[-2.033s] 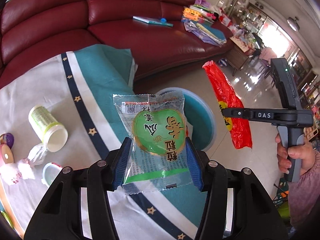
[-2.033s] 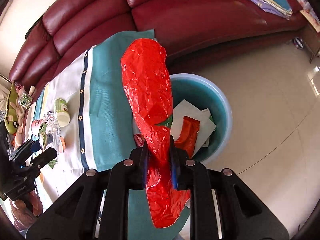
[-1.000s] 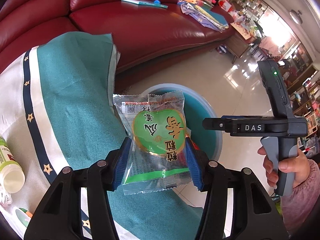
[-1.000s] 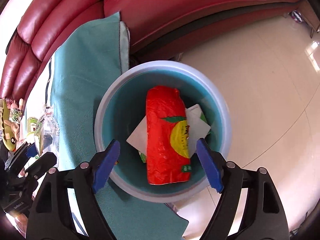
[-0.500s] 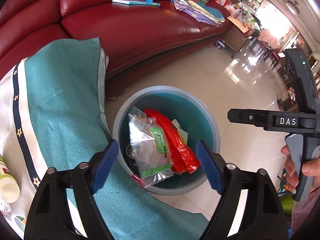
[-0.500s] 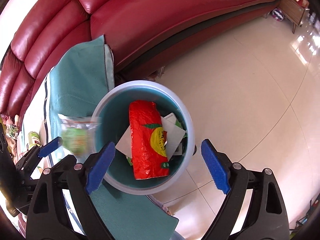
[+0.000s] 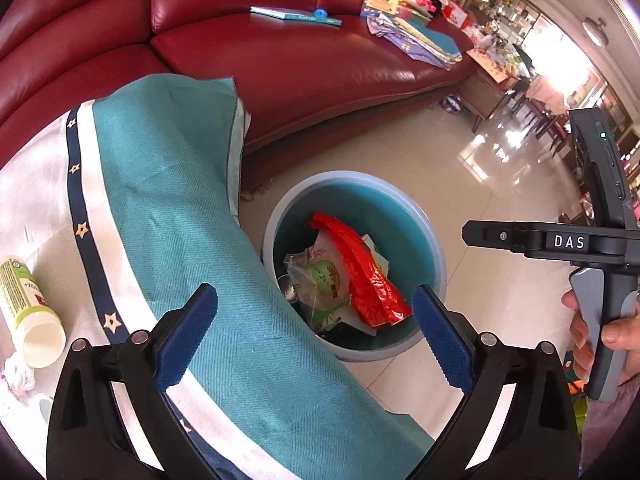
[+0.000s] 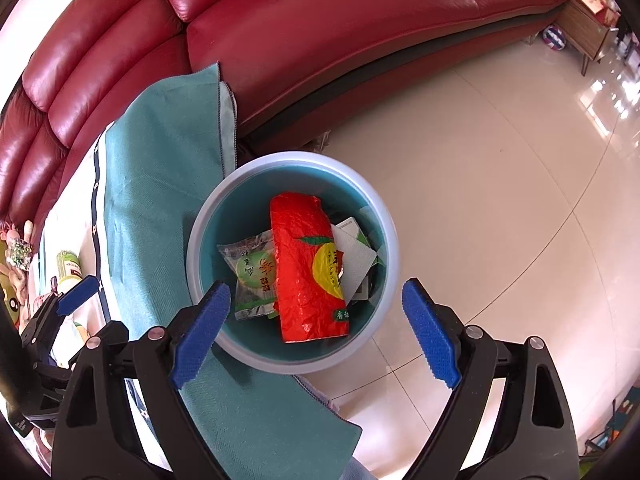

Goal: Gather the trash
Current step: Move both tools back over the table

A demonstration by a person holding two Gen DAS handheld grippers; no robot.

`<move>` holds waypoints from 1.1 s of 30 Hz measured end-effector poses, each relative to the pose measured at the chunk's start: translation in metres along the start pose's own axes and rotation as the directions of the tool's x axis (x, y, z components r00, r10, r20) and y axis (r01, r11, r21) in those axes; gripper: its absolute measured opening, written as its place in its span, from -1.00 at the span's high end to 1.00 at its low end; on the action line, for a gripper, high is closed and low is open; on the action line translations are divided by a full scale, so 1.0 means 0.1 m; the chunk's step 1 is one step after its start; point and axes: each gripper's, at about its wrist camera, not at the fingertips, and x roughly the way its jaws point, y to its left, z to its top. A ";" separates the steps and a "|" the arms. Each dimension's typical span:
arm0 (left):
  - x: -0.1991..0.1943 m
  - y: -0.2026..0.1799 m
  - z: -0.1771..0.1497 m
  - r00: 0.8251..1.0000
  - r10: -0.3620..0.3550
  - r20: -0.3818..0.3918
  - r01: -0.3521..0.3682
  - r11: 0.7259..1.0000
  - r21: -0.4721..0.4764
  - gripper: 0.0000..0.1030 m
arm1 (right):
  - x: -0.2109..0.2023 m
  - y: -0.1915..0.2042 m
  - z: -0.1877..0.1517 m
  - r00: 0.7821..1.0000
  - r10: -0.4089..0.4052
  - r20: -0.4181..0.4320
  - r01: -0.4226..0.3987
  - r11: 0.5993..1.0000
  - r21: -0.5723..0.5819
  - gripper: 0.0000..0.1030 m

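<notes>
Red sofa behind, pale floor below; my left tongs (image 7: 314,332) are spreading wide with nothing between them, right tongs (image 8: 316,332) gape empty too. Green wrapper (image 8: 252,276) and red bag (image 8: 308,272) lie in the bin (image 8: 192,248). On the tabletop (image 7: 36,216), the bottle (image 7: 28,308) waits.

Glossy crinkled red wrapper (image 8: 308,268), smooth plastic bin (image 8: 292,360), woven cloth (image 7: 192,216)

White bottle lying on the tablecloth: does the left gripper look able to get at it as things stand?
Probably yes. The left gripper is empty with jaws opening, and the white bottle lies uncovered on the tablecloth, nothing between them.
</notes>
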 end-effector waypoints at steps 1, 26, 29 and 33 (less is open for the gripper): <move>-0.04 0.03 -0.03 1.000 0.001 0.003 -0.001 1.000 -0.007 -0.90 | -0.01 0.02 -0.02 1.000 0.001 0.002 -0.001 1.000 -0.003 -0.63; -1.28 1.31 -1.10 0.986 0.125 0.108 -0.097 0.968 -0.233 -0.90 | -0.10 1.66 -0.72 0.999 0.009 0.051 0.010 0.931 -0.365 -0.63; -1.39 1.45 -1.24 0.983 0.145 0.115 -0.112 0.960 -0.255 -0.90 | -0.07 1.87 -0.80 0.999 0.011 0.039 0.006 0.921 -0.390 -0.63; -1.51 1.66 -1.44 0.978 0.169 0.119 -0.129 0.949 -0.288 -0.90 | -0.01 2.17 -0.91 1.000 0.017 0.013 -0.010 0.905 -0.426 -0.63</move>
